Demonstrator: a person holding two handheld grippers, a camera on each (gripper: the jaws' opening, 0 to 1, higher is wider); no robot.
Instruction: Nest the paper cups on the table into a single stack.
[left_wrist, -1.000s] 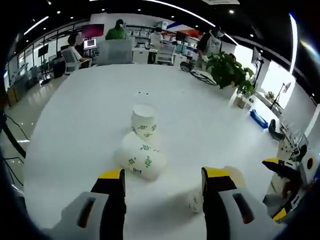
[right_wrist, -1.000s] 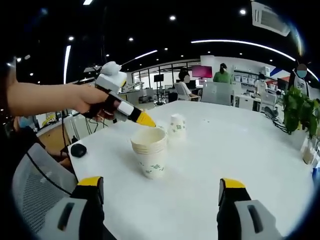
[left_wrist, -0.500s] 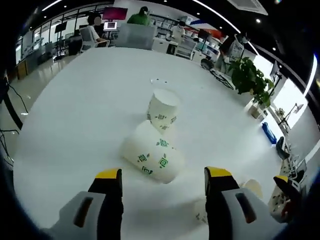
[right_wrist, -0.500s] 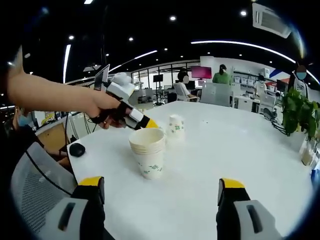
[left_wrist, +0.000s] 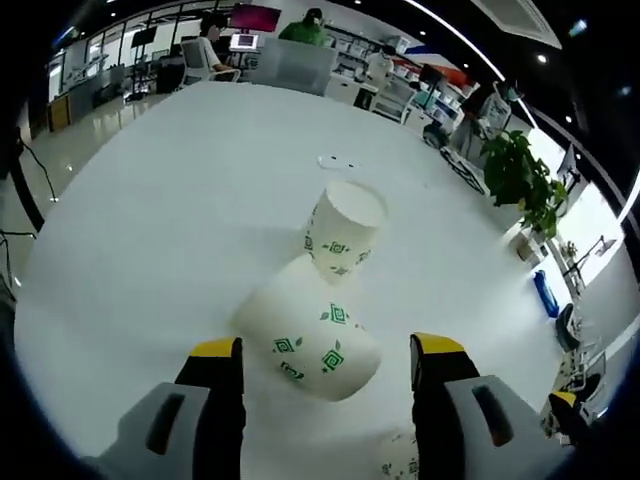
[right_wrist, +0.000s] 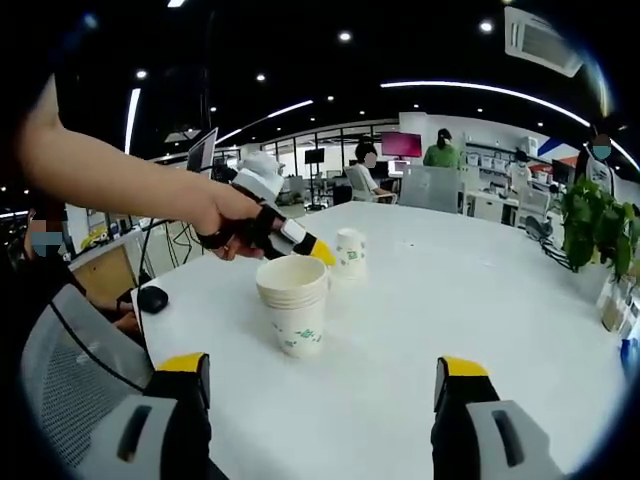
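A white paper cup with green marks lies on its side on the white table, just ahead of my left gripper, whose jaws stand open on either side of it without touching. Behind it a single cup stands upside down. In the right gripper view an upright stack of nested cups stands ahead of my right gripper, which is open and holds nothing. A hand holds the left gripper just behind the stack, next to the upside-down cup.
A potted plant stands at the table's far right edge. A mesh chair and a black mouse sit at the near left. People and desks are beyond the far end.
The left gripper has moved forward to the lying cup, which now looms larger between its jaws. In the right gripper view it has slid right, behind the stack. The right gripper held still.
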